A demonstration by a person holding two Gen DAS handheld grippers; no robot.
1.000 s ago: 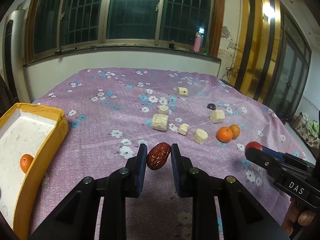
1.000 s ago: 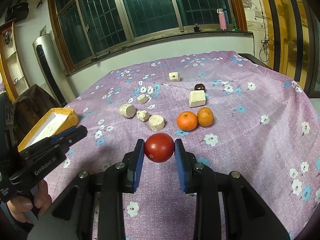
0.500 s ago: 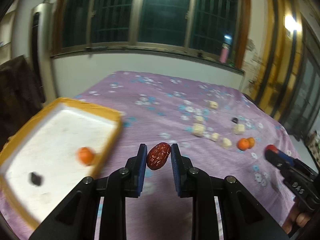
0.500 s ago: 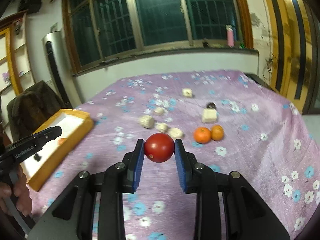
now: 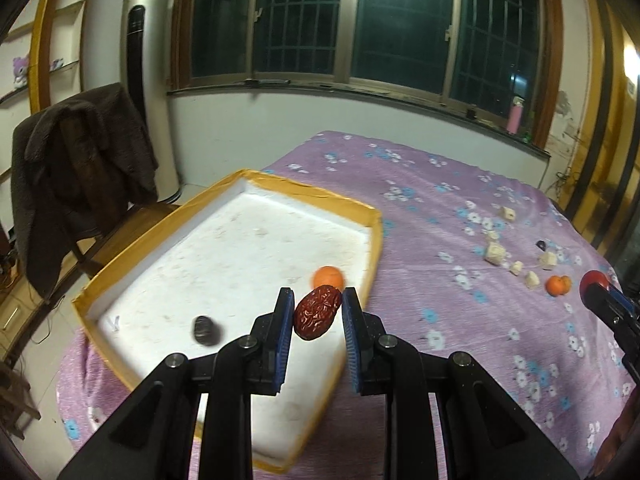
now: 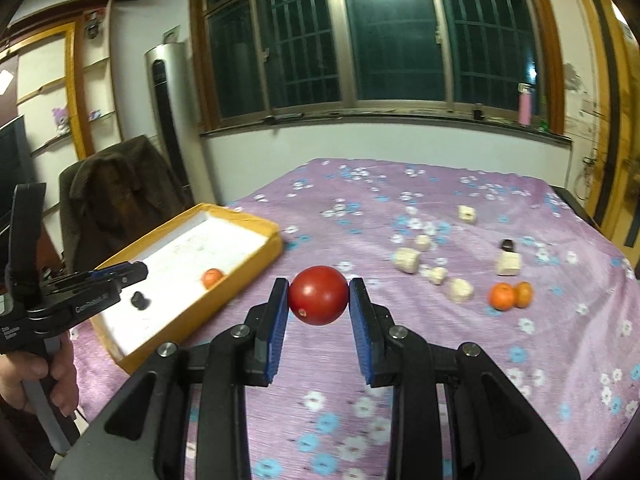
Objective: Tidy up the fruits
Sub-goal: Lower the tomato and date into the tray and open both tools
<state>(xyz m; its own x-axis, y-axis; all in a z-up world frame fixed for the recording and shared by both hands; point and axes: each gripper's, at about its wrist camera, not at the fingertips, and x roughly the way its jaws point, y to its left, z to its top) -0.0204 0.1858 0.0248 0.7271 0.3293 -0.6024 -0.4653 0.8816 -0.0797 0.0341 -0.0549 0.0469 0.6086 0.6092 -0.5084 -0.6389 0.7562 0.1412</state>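
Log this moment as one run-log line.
left gripper: shut on red date, over tray | right gripper: shut on tomato, over tablecloth

A wrinkled red date [image 5: 317, 312], tilted, sits pinched between blue pads over the right edge of the yellow-rimmed white tray [image 5: 304, 190]. In the tray lie an orange [image 5: 328, 277] by its right wall and a dark fruit [image 5: 206, 330] nearer the front edge. A smooth red tomato [image 6: 318, 301] sits clamped above the purple floral cloth [image 6: 460, 360]; two oranges [image 6: 510, 295] rest touching toward the cloth's right edge.
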